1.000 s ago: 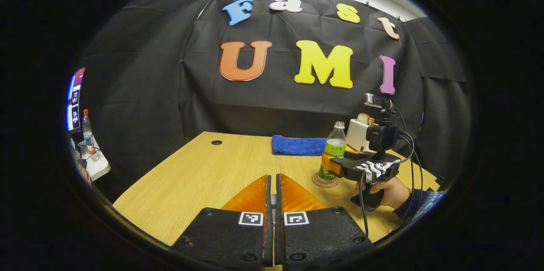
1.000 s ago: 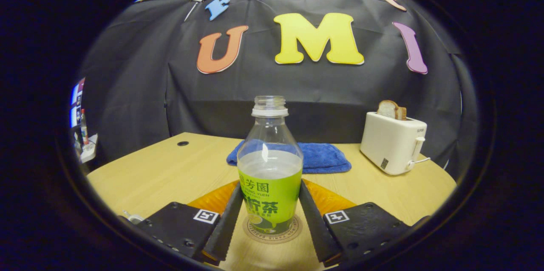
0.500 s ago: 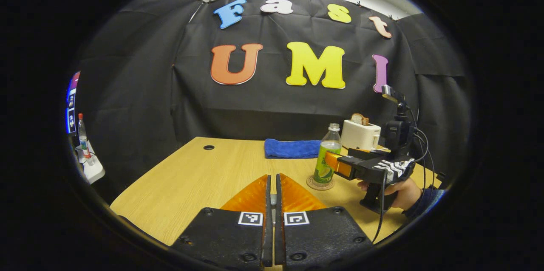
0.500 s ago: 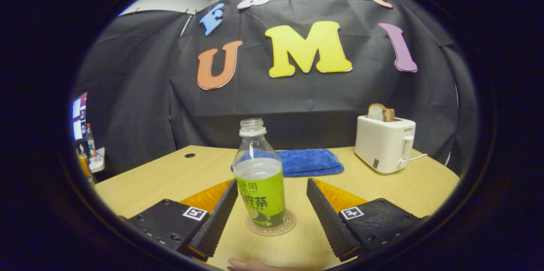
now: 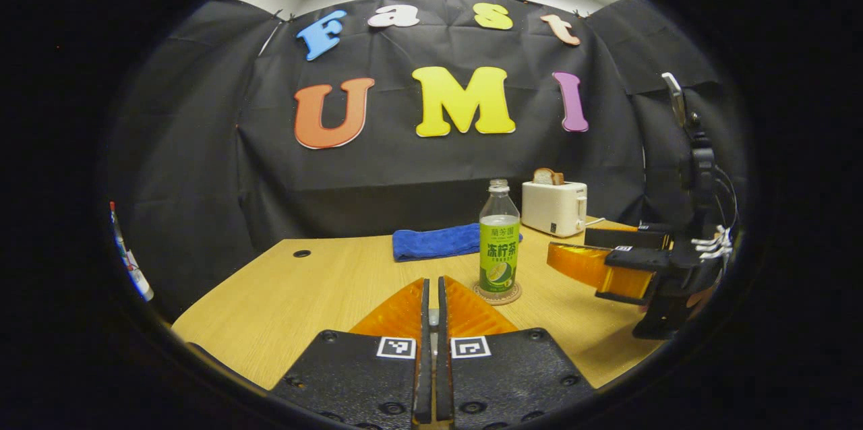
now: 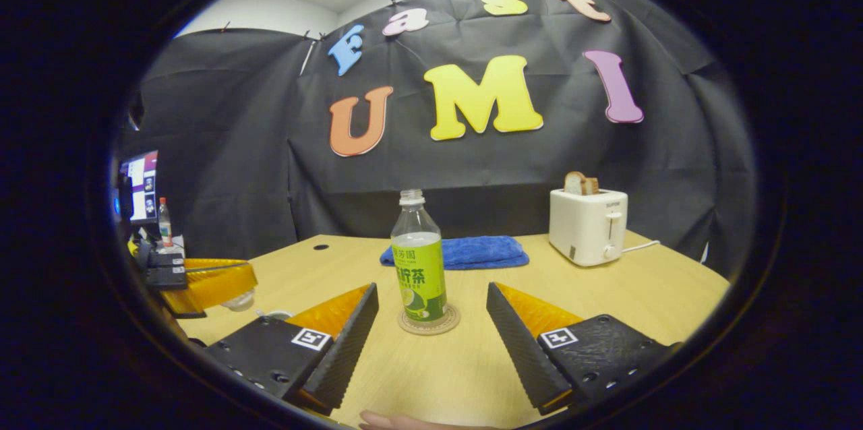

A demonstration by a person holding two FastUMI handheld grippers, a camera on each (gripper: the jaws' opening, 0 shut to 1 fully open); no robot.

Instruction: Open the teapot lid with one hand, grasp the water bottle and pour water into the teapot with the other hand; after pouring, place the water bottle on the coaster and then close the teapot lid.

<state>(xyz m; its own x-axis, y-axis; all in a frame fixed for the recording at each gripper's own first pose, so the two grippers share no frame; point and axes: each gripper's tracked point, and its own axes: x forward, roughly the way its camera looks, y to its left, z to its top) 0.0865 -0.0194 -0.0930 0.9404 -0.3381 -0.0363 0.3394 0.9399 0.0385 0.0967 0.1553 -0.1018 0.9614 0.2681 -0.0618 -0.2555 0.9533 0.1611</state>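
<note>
The bottle (image 6: 419, 261) (uncapped, part full) stands on the coaster (image 6: 429, 321): light, smooth, best taken mid-label. Right tool (image 6: 431, 329) gapes wide, empty; left tool (image 5: 432, 309) closed, empty.

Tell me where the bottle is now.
In the right gripper view the bottle stands upright on the coaster, mid-table, in front of the blue towel.

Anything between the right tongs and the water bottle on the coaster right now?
No. In the right gripper view, only bare table lies between the open right tongs and the water bottle, which stands on the coaster.
</note>
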